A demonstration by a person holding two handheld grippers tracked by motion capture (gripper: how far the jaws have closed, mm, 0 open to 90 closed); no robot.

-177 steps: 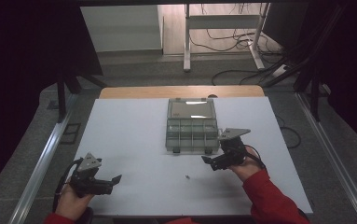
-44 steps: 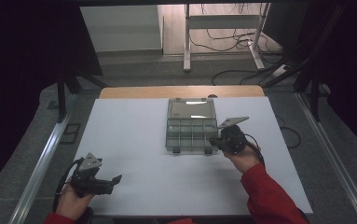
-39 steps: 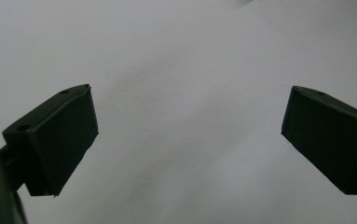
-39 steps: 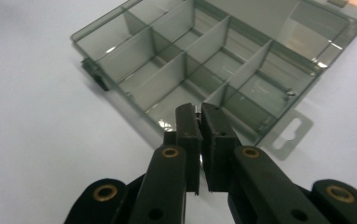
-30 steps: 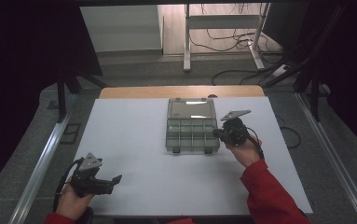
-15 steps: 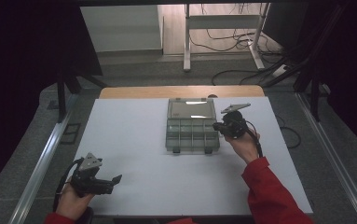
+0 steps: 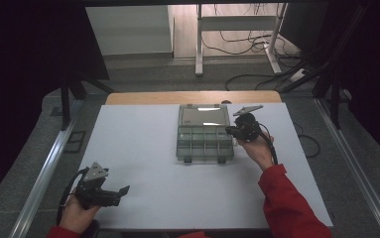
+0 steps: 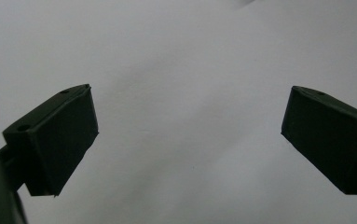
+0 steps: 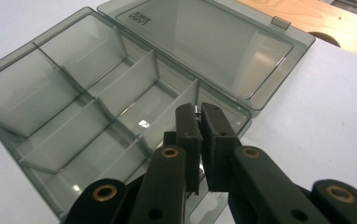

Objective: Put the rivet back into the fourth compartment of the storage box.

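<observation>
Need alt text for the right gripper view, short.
The right gripper, jaws shut on a small shiny item, hangs over the near-right compartment of an open, smoky-clear organizer box. The box's compartments look empty, its lid lies back flat, and it sits on a white table.

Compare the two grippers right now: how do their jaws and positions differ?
The left gripper has its jaws wide apart over bare white table; the right gripper has its jaws shut, with something tiny and shiny between the tips. The left sits near the table's front edge; the right hangs over the open compartment box.
</observation>
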